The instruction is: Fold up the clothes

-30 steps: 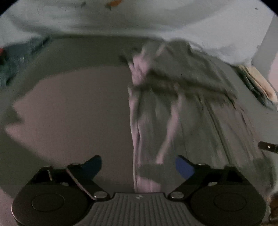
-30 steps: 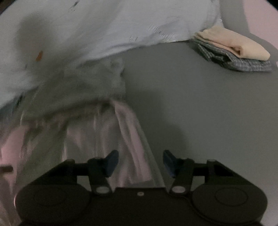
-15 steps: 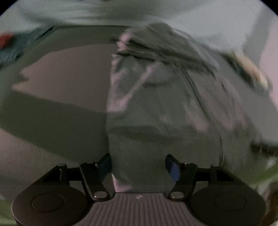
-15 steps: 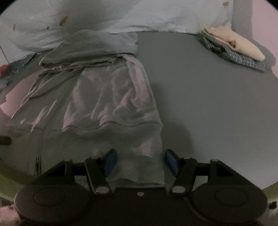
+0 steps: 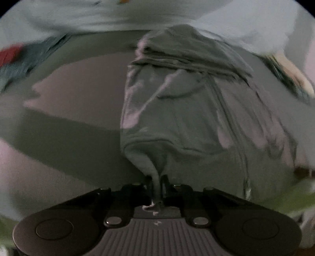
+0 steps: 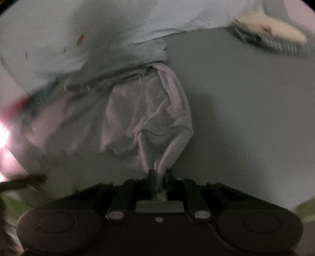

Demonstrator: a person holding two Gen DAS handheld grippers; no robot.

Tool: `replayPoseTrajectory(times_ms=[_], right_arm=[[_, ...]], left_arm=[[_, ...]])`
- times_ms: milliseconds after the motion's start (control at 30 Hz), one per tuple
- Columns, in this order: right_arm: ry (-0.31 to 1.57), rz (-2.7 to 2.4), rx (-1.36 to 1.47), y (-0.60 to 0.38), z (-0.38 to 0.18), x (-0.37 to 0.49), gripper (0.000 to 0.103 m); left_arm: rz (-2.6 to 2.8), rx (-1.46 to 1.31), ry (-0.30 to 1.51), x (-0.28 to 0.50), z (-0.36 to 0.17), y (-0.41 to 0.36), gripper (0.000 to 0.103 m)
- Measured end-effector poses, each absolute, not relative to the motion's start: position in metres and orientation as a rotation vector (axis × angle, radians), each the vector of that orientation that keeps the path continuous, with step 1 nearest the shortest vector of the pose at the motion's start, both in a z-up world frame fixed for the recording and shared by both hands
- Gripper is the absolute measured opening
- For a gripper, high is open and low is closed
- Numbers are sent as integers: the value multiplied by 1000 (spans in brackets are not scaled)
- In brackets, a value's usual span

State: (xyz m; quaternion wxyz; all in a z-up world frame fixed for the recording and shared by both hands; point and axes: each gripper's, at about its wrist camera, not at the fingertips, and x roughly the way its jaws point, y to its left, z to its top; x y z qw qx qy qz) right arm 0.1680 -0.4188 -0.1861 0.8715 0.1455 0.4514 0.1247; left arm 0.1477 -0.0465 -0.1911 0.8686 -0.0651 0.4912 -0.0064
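Left wrist view: the left gripper (image 5: pixel 157 182) is closing, its jaws pinching the near hem of the grey garment (image 5: pixel 187 118), which runs lengthwise up the frame toward the pale bedding (image 5: pixel 78 15).

Right wrist view: the right gripper (image 6: pixel 159 177) is likewise closing on the garment's other near corner, cloth stretching up-left. No readable writing anywhere.

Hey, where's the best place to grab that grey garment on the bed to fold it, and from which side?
By the two near hem corners of the grey garment, coming from the near edge. It lies lengthwise, running away from that edge, and each hand-held gripper, left and right, is closing on a pinch of hem there.
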Motion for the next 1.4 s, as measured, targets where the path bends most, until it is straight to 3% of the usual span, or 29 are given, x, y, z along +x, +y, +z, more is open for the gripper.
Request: replayPoseTrajectory(times_ms=[400, 567, 767, 967, 1100, 1167, 1233, 1300, 1333, 1367, 1400], right_arm=[[778, 403, 657, -451, -131, 184, 9], [686, 406, 732, -458, -105, 199, 9], [575, 424, 832, -469, -112, 218, 9], [564, 427, 838, -461, -66, 297, 9], [574, 394, 743, -445, -55, 401, 9], [579, 343, 673, -433, -65, 457, 11], [592, 284, 608, -421, -79, 508, 24], [602, 242, 580, -412, -81, 529, 34], [592, 236, 563, -408, -77, 530, 54], [581, 230, 546, -404, -73, 531, 64], [576, 224, 521, -399, -71, 527, 77]], left_arm=[[117, -734, 891, 138, -146, -2, 7], [135, -857, 809, 147, -120, 8, 7], [93, -954, 724, 169, -107, 4, 7], [82, -964, 695, 253, -58, 30, 7], [124, -938, 654, 357, -62, 50, 7], [110, -855, 637, 422, -79, 60, 14], [158, -774, 681, 470, -89, 70, 13], [133, -707, 658, 482, -84, 81, 26], [143, -656, 655, 481, -83, 83, 43], [154, -605, 653, 479, -81, 86, 61], [143, -548, 669, 476, -85, 85, 66]])
